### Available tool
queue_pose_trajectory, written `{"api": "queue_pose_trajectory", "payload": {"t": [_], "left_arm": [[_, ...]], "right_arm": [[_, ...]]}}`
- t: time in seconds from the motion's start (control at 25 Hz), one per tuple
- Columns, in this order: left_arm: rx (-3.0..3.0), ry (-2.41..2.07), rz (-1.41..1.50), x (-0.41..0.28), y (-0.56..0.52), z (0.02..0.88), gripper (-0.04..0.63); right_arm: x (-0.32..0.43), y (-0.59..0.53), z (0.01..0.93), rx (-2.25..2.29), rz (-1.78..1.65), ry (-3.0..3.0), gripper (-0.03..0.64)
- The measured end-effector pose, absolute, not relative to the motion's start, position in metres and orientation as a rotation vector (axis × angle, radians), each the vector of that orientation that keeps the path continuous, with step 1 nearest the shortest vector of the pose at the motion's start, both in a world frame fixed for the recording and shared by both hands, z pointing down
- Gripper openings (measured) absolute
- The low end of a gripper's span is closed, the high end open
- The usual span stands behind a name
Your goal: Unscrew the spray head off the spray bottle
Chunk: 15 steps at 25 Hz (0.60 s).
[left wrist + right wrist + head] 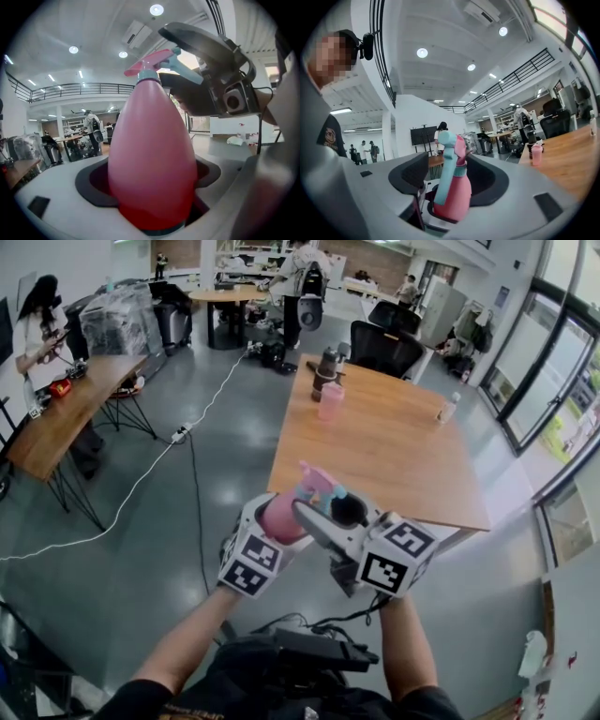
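Note:
A pink spray bottle (280,517) with a pink and teal spray head (322,486) is held in the air in front of me, short of the wooden table. My left gripper (278,526) is shut on the bottle's round body (152,159), which fills the left gripper view. My right gripper (330,510) comes in from the right at the spray head (157,63). In the right gripper view the spray head (447,157) stands between the open jaws with a gap on each side. The bottle's neck is partly hidden by the jaws.
The wooden table (375,451) ahead carries a pink cup (330,401), a dark flask (325,367) and a small clear bottle (447,409). A black office chair (384,348) stands behind it. A second desk (56,418) with a person is at the left. A cable (141,484) crosses the floor.

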<state>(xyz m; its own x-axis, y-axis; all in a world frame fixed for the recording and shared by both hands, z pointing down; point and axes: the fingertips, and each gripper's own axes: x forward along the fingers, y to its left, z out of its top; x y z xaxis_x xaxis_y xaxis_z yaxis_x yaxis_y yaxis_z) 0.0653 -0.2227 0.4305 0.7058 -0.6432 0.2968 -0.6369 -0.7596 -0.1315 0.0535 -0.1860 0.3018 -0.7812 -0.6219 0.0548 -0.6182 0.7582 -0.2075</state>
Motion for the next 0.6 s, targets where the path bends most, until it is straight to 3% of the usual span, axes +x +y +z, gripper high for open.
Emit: {"api": "queue_pose_trajectory", "payload": {"t": [0.12, 0.16, 0.32, 0.6], "left_arm": [[-2.898, 1.02, -0.506, 0.069, -0.216, 0.43, 0.451], [-2.902, 0.999, -0.508, 0.07, -0.214, 0.429, 0.45], [-2.986, 0.808, -0.482, 0.075, -0.2, 0.424, 0.451], [-3.137, 0.033, -0.423, 0.08, -0.137, 0.411, 0.451]], "right_arm": [[0.063, -0.19, 0.304, -1.093, -0.299, 2.935, 0.133], [0.065, -0.19, 0.304, -1.089, -0.29, 2.943, 0.117], [0.065, -0.18, 0.298, -0.979, -0.239, 2.999, 0.114], [0.058, -0.138, 0.288, -0.466, -0.034, 3.189, 0.112]]}}
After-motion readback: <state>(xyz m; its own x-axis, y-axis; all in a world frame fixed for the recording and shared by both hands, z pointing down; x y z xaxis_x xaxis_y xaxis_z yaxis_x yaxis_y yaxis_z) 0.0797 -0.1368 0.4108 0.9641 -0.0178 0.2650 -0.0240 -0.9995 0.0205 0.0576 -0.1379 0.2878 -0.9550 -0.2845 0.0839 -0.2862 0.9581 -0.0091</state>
